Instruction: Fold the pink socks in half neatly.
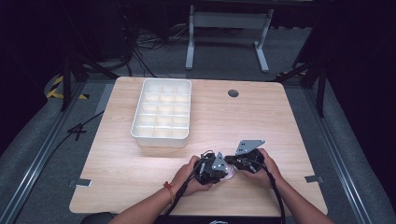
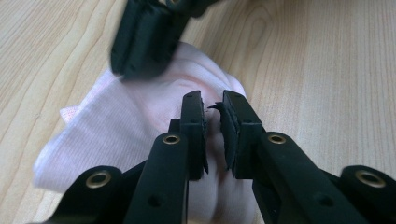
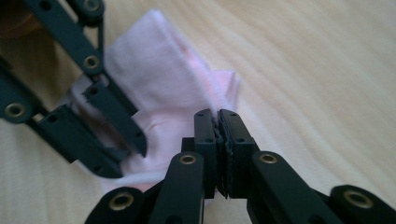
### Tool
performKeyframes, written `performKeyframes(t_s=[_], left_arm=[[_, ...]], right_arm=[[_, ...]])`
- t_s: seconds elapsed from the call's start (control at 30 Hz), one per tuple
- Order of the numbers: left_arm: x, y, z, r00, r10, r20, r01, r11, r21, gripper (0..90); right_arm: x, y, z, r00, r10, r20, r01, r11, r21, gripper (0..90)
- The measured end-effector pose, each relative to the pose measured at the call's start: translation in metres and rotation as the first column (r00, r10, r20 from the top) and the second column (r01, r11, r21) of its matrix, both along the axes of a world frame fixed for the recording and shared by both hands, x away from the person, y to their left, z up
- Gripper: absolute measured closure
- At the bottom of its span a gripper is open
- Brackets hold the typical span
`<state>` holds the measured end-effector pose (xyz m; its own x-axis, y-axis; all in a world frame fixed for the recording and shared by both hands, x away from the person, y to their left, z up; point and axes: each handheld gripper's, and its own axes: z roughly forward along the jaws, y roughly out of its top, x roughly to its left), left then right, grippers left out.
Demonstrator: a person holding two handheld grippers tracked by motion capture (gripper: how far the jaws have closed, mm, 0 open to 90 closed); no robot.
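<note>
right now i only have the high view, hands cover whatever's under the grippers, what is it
Observer: A pale pink cloth, folded, lying on the wooden table.
Operator: is the right gripper on it
Observer: Yes. In the right gripper view the right gripper has its jaws shut on a raised fold of the cloth.
Operator: and the left one
Observer: In the left gripper view the left gripper has a narrow gap between its jaws, with a ridge of cloth bunched up in it.
Operator: so left is gripping too
Observer: I can't tell whether its pads press on the fabric.
</note>
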<state>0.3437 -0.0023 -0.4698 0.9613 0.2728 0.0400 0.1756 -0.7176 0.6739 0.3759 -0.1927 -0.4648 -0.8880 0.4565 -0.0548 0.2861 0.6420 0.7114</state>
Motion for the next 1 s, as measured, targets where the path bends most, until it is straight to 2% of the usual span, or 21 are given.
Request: performKeyframes(t_s=[0.03, 0.07, 0.2, 0.3, 0.4, 0.43, 0.57, 0.67, 0.7, 0.73, 0.8, 0.9, 0.97, 1.0], left_arm=[[0.001, 0.001, 0.000, 1.0000, -0.005, -0.005, 0.006, 1.0000, 0.007, 79.3], [0.000, 0.001, 0.000, 1.0000, -0.004, -0.004, 0.004, 1.0000, 0.005, 79.1], [0.000, 0.000, 0.000, 1.0000, -0.004, 0.004, 0.004, 1.0000, 0.006, 78.3], [0.000, 0.000, 0.000, 1.0000, -0.001, 0.000, 0.001, 1.0000, 0.003, 77.9], [0.001, 0.001, 0.000, 1.0000, -0.003, 0.000, 0.003, 1.0000, 0.005, 77.8], [0.001, 0.000, 0.000, 1.0000, -0.001, -0.002, 0.001, 1.0000, -0.001, 77.8], [0.001, 0.001, 0.000, 1.0000, 0.002, -0.004, -0.002, 1.0000, -0.004, 76.8], [0.002, 0.006, 0.005, 0.9996, 0.021, -0.020, -0.020, 0.9998, 0.001, 67.1], [0.003, 0.010, 0.008, 0.9992, 0.026, -0.030, -0.027, 0.9996, -0.006, 63.6], [0.003, 0.015, 0.012, 0.9978, 0.057, -0.033, -0.058, 0.9981, -0.022, 61.3], [0.005, 0.027, 0.018, 0.9948, 0.096, -0.035, -0.097, 0.9949, -0.028, 56.6], [0.007, 0.044, 0.020, 0.9815, 0.180, -0.067, -0.182, 0.9829, -0.030, 45.2], [0.009, 0.052, 0.017, 0.9734, 0.217, -0.073, -0.218, 0.9759, -0.006, 40.6], [0.010, 0.056, 0.015, 0.9704, 0.228, -0.081, -0.229, 0.9734, -0.008, 40.1]], right_arm=[[0.000, 0.000, 0.002, 0.9998, -0.015, 0.015, 0.015, 1.000, -0.006, 87.0], [0.001, -0.002, 0.003, 0.9976, -0.053, 0.046, 0.054, 0.998, -0.033, 86.3], [0.001, -0.006, 0.002, 0.9980, -0.051, 0.037, 0.052, 0.998, -0.028, 85.2], [-0.002, -0.008, 0.011, 0.9972, -0.047, 0.059, 0.046, 0.999, 0.010, 85.4], [-0.008, -0.011, 0.018, 0.9979, -0.002, 0.064, -0.002, 0.998, 0.068, 85.6], [-0.011, -0.010, 0.018, 0.9977, 0.025, 0.064, -0.029, 0.997, 0.067, 85.7], [-0.013, -0.005, 0.010, 0.9979, 0.052, 0.040, -0.052, 0.999, 0.005, 85.7], [-0.009, -0.005, -0.003, 0.9990, 0.045, 0.005, -0.044, 0.999, -0.025, 87.0], [-0.009, -0.006, -0.004, 0.9989, 0.047, -0.006, -0.047, 0.999, -0.013, 87.1], [-0.008, -0.007, -0.004, 0.9989, 0.045, -0.012, -0.045, 0.999, -0.007, 87.2], [-0.008, -0.007, -0.004, 0.9990, 0.043, -0.016, -0.043, 0.999, -0.005, 87.3], [-0.007, -0.007, -0.005, 0.9989, 0.047, -0.009, -0.047, 0.999, -0.005, 87.8], [-0.007, -0.007, -0.005, 0.9988, 0.049, -0.007, -0.049, 0.999, -0.010, 88.1], [-0.007, -0.006, -0.005, 0.9988, 0.049, -0.007, -0.049, 0.999, -0.011, 88.2]])
